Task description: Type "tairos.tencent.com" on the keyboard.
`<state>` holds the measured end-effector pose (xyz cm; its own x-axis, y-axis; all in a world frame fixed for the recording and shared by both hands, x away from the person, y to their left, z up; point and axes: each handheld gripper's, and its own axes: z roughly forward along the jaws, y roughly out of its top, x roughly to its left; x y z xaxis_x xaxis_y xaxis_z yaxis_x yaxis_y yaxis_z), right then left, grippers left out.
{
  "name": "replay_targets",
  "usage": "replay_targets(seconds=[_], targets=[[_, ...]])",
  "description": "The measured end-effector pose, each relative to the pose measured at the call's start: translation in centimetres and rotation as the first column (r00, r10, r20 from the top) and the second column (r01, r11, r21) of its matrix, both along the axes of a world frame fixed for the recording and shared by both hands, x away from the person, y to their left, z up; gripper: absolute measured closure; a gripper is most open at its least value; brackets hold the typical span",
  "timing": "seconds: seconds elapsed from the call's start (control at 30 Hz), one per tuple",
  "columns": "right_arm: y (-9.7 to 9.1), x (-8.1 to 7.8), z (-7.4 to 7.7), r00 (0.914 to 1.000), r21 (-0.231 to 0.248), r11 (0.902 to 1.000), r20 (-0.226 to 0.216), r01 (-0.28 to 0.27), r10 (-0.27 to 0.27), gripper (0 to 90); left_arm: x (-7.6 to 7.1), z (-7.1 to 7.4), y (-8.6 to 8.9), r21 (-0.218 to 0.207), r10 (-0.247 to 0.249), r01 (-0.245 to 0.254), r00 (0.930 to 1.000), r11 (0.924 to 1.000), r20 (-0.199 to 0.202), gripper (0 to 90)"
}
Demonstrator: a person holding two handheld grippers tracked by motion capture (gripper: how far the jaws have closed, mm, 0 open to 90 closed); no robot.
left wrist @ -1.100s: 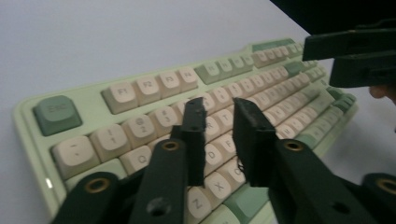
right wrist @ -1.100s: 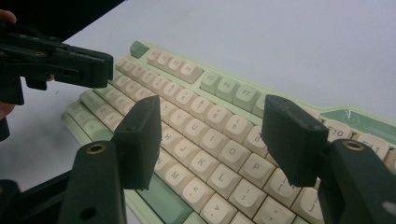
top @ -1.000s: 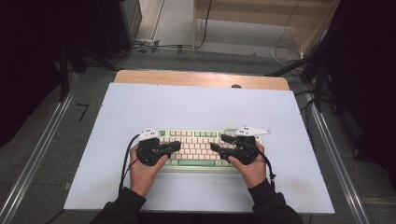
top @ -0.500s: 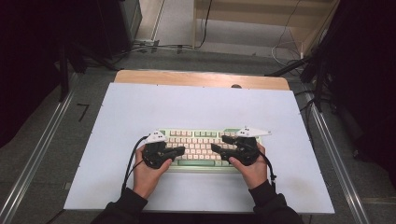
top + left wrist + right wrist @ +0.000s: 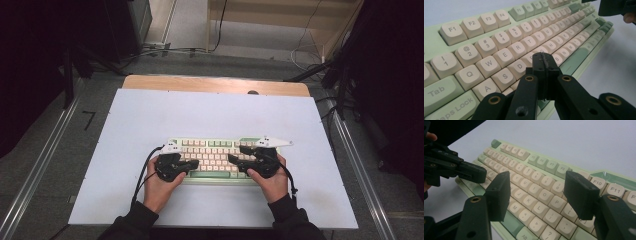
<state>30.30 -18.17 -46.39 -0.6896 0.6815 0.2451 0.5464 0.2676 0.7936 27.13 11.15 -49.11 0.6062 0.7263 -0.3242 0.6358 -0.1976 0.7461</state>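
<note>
Under everything we see a white table top point(image 5: 150, 120), with a strip of bare wood point(image 5: 215, 84) along its far edge and a small dark spot point(image 5: 253, 92) at that strip's near side. Grey floor point(image 5: 45, 150) runs along the left, metal rails point(image 5: 30, 180) flank both sides, and loose cables point(image 5: 305, 50) lie beyond, far right.

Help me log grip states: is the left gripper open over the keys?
No, the left gripper has its jaws pressed together above the keyboard.
</note>
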Motion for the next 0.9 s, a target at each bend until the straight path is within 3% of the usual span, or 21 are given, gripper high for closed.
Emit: replay_targets(seconds=[0.9], targets=[[0.04,-0.03,-0.02,1.0000,0.000,1.0000,-0.002,-0.004,0.004,37.0,0.08,-0.38,-0.43,0.028,-0.010,0.011,0.9997,0.9996,-0.022,90.0]])
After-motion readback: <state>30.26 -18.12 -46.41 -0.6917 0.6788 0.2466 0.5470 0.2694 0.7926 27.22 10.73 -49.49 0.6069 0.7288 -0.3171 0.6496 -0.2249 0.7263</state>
